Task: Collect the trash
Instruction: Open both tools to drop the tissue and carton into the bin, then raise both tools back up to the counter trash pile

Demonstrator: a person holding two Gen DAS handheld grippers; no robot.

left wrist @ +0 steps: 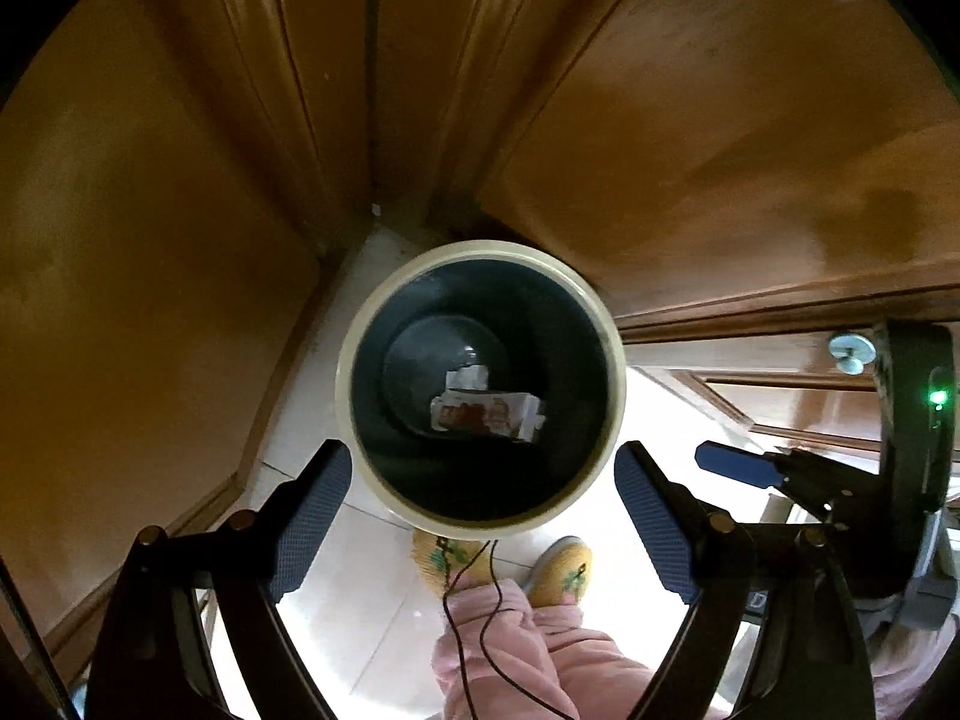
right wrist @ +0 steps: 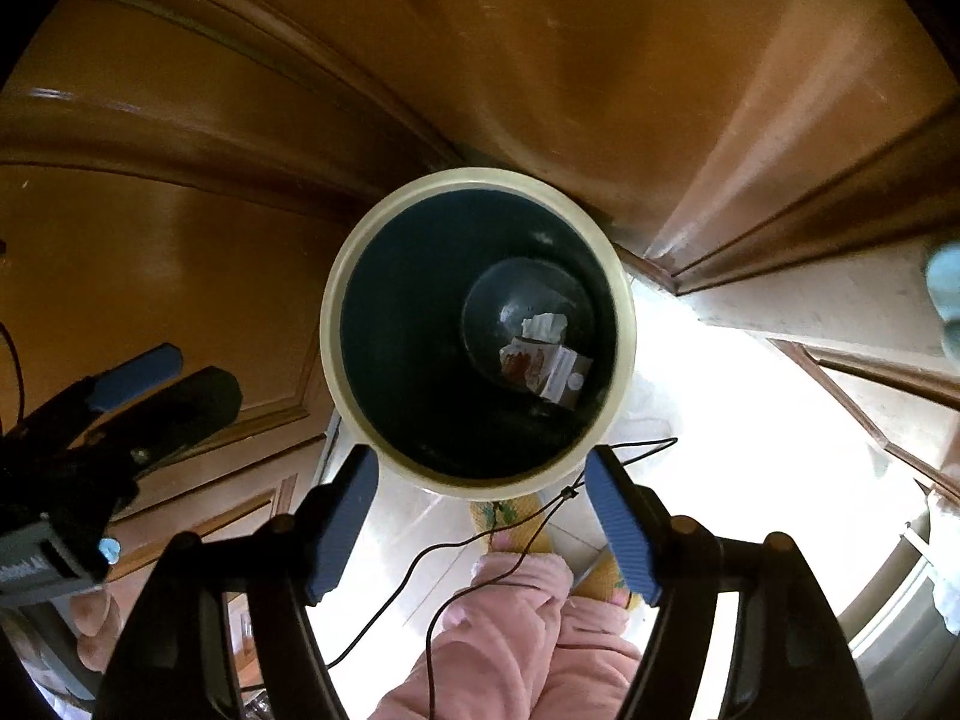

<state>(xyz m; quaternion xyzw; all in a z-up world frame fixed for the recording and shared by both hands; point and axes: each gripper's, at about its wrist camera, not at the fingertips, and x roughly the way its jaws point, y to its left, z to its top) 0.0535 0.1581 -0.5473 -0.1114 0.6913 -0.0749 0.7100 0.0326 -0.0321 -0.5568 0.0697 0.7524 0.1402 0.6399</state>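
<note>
A round bin with a cream rim (left wrist: 347,372) and a dark inside stands on the pale floor, straight below both grippers. At its bottom lie a small printed carton (left wrist: 480,414) and a crumpled white paper (left wrist: 465,377). My left gripper (left wrist: 483,456) hangs open above the bin's near edge, with nothing between its blue pads. The right wrist view shows the same rim (right wrist: 330,324), carton (right wrist: 543,369) and paper (right wrist: 543,324). My right gripper (right wrist: 480,456) is also open and empty over the near rim. Each gripper shows at the side of the other's view.
Brown wooden doors (left wrist: 180,240) and panels (right wrist: 180,240) close in behind and beside the bin. A person's pink trouser legs (left wrist: 510,636) and yellow slippers (left wrist: 558,570) stand just in front of it. A thin black cable (right wrist: 456,546) dangles over the legs.
</note>
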